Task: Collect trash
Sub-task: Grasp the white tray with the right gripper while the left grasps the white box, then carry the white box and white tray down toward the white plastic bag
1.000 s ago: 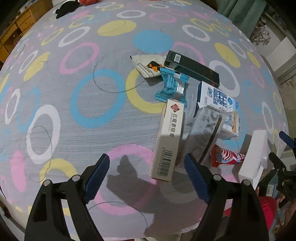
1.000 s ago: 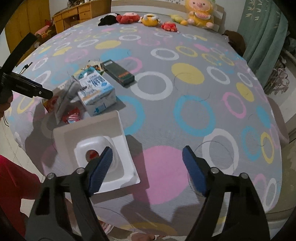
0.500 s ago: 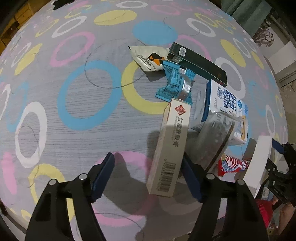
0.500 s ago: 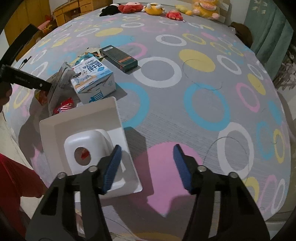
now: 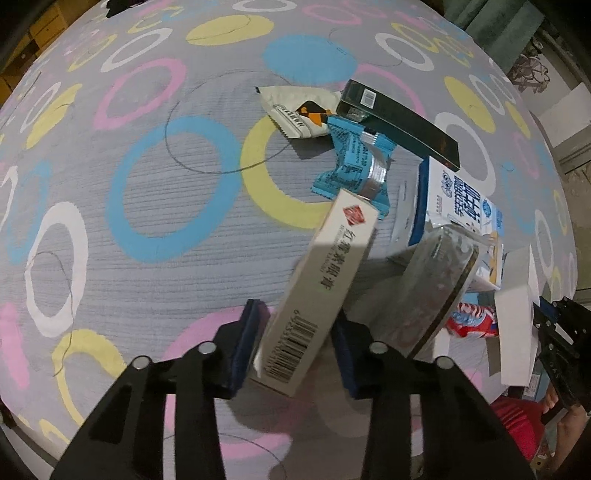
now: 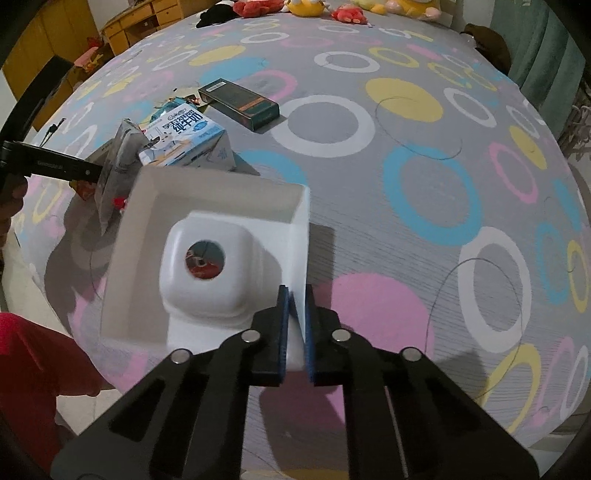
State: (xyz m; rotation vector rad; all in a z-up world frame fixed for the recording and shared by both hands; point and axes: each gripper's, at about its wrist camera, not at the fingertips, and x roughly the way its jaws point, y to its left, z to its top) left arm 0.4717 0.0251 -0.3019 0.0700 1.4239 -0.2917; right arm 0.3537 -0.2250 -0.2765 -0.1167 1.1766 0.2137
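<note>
Trash lies on a bed with a ring-patterned grey sheet (image 5: 147, 221). My left gripper (image 5: 297, 343) points down, its jaws closing, blue pads against both sides of a long white box (image 5: 328, 266) with a red logo and a barcode. My right gripper (image 6: 297, 325) has its jaws closing too, pinching the right rim of a white plastic tray (image 6: 221, 195) that has a raised hump with a round hole. Beside the box lie a clear plastic packet (image 5: 436, 280), a blue-white milk carton (image 5: 458, 199), a red wrapper (image 5: 469, 325), a blue wrapper (image 5: 351, 162), a white wrapper (image 5: 295, 110) and a dark green box (image 5: 399, 125).
Plush toys (image 6: 295, 5) line the bed's far edge. Wooden drawers (image 6: 122, 26) stand at the back left and a green curtain (image 6: 535, 48) hangs on the right. A person's red clothing (image 6: 22, 369) is by the near left edge of the bed.
Both grippers came down and closed. The left one took the white box between its pads; the right one closed on the tray's rim, and the tray now sits nearer and tilted.
</note>
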